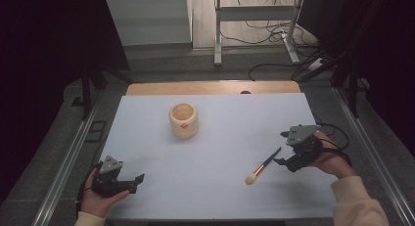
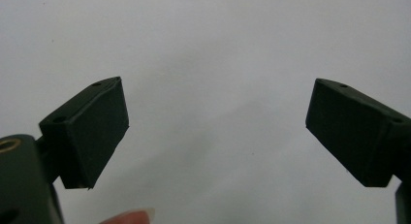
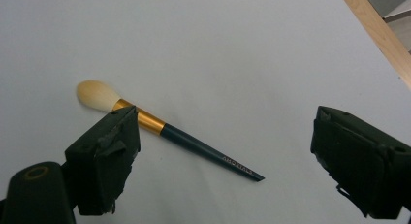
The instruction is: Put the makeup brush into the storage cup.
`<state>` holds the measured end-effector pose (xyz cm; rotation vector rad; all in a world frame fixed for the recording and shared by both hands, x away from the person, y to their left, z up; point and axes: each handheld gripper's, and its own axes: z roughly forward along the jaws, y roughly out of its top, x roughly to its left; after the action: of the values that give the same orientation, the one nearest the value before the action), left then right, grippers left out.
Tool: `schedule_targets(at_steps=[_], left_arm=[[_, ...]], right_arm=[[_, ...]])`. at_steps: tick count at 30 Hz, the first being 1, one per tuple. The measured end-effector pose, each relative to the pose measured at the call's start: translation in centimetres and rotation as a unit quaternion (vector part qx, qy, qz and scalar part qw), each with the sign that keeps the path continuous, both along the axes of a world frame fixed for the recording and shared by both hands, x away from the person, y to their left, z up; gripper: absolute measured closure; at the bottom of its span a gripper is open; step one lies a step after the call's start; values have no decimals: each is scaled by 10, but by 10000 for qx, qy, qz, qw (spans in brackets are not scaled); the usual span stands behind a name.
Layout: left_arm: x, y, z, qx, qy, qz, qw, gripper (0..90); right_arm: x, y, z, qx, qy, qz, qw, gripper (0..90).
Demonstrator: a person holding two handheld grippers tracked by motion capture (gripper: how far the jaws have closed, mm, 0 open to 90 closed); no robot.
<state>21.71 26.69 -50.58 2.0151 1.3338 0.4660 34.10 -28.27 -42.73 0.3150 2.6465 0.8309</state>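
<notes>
Pale blue-white table covering (image 1: 210, 187) stretches across the scene, with a strip of bare wooden tabletop (image 1: 213, 87) showing along the far edge and dark floor with loose cables beyond. Near the middle, toward the far side, stands a cream, ribbed, round ceramic pot (image 1: 184, 121) with an open mouth and a small orange mark on its front. Over on the right lies a makeup brush with a cream bristle head, gold ferrule and dark tapered handle (image 1: 262, 166), flat on the covering, its bristles pointing toward the person. The right gripper (image 1: 282, 147) sits just beside the handle tip, jaws spread wide and holding nothing; in the right gripper view the brush (image 3: 165, 133) lies slantwise between the two black jaws, apart from both. Down at the near left, the left gripper (image 1: 138, 182) rests low over the covering, jaws wide apart and empty, with a fingertip (image 2: 131, 217) peeking in below.
</notes>
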Motion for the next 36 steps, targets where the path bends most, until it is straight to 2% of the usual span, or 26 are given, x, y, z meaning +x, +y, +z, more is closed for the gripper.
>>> schedule_targets(at_steps=[12, 16, 20, 23, 29, 32, 36], left_arm=[[0, -1, -1, 12, 34, -8, 10000, 90], [1, -1, -1, 34, 61, -3, 10000, 90], [0, -1, -1, 28, 52, -4, 10000, 90], [0, -1, -1, 28, 51, -5, 10000, 90], [1, -1, -1, 43, 60, -11, 10000, 91], [1, -1, -1, 49, 60, -16, 10000, 91], [1, -1, -1, 49, 62, -17, 10000, 90]], right_arm=[[1, 10, -8, -313, 163, 323, 9989, 97], [1, 14, -13, -435, 253, 494, 9975, 94], [0, 19, -14, -660, 309, 580, 9956, 90], [0, 23, -14, -711, 357, 661, 9946, 99], [1, 28, -15, -734, 238, 786, 9939, 94], [1, 30, -18, -792, 152, 979, 9919, 112], [2, 30, -19, -867, 83, 1097, 9901, 119]])
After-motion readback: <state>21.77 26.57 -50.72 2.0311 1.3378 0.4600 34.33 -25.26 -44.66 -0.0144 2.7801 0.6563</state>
